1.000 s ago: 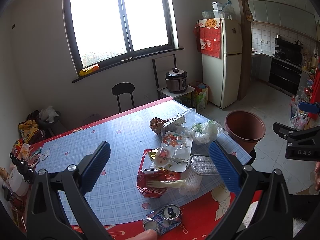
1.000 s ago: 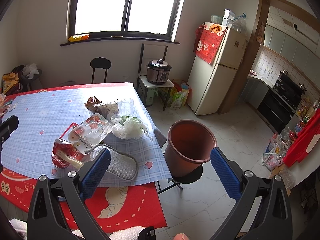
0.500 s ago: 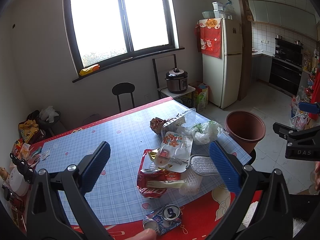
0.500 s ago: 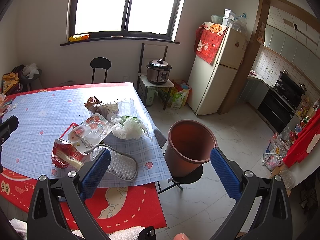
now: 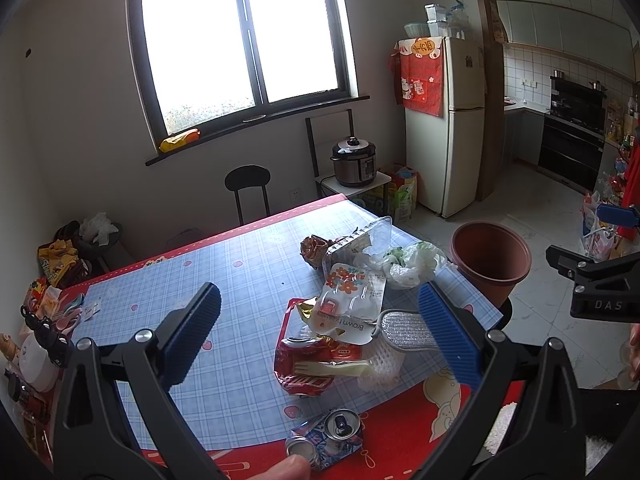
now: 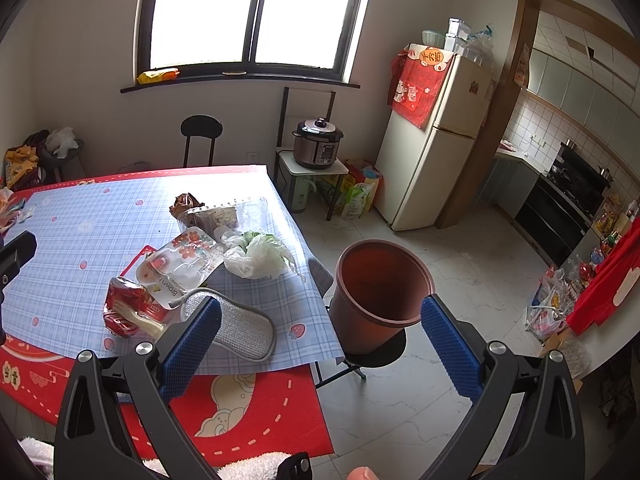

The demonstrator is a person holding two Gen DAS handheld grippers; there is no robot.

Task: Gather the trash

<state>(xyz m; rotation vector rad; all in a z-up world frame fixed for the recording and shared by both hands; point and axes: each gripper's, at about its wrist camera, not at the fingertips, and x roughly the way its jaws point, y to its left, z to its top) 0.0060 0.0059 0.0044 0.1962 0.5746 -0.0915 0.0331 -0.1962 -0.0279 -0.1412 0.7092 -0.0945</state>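
A pale blue checked cloth with small red motifs covers the red-bordered tabletop (image 5: 248,280), where a crushed red can (image 5: 308,364) lies beside a white pouch with orange flowers (image 5: 348,300). A terracotta-brown bin (image 6: 380,284) stands off the tabletop's right edge. Both tools' pads (image 6: 188,344) are ribbed blue on black frames.

A cream refrigerator (image 6: 430,148) is standing right of a pressure cooker (image 6: 318,143), which is sitting on a small stand near a black chair (image 6: 201,136) under the window (image 6: 256,12).
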